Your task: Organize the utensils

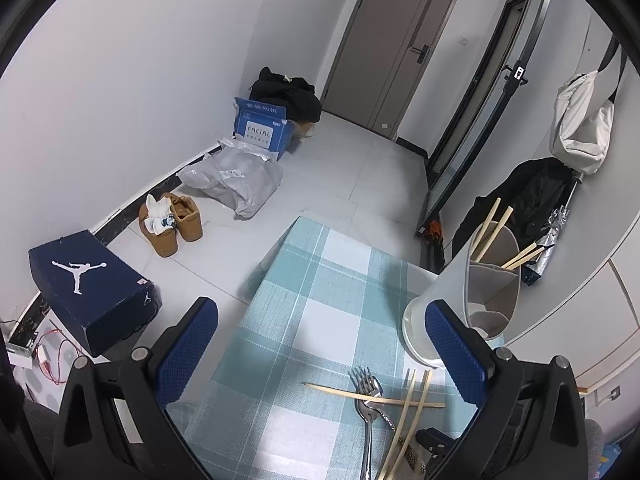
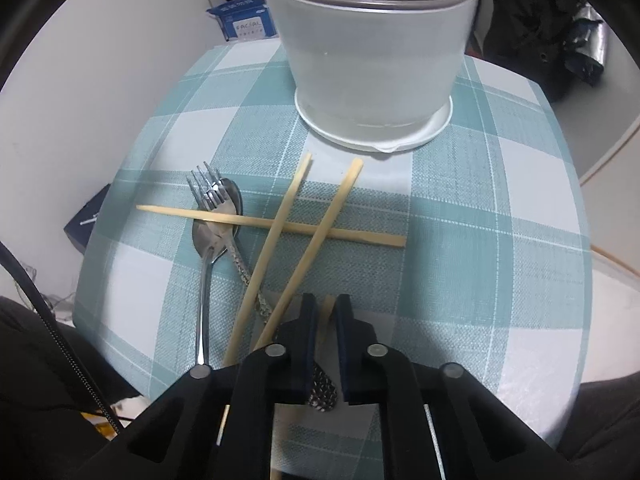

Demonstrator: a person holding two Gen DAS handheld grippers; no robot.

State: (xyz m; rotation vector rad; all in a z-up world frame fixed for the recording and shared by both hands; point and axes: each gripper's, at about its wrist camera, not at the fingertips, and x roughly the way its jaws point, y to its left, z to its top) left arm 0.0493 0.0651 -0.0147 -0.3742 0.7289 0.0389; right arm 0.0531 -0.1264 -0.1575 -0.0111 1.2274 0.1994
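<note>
A white utensil holder [image 2: 372,52] stands on a white saucer on the checked tablecloth [image 2: 480,216]; in the left wrist view [image 1: 480,280] it holds several chopsticks. On the cloth lie a fork [image 2: 208,196], a spoon [image 2: 208,240] and three loose wooden chopsticks [image 2: 272,222], crossing each other. My right gripper [image 2: 324,304] is nearly shut around the near end of another chopstick [image 2: 328,306], low over the cloth. My left gripper [image 1: 320,340] is open and empty above the table's left part, with the holder beside its right finger.
The table's left edge drops to a tiled floor with a navy shoe box [image 1: 92,288], brown boots [image 1: 172,224], a plastic bag [image 1: 236,180] and a blue carton [image 1: 262,128]. A dark jacket [image 1: 524,200] and folded umbrella hang at right.
</note>
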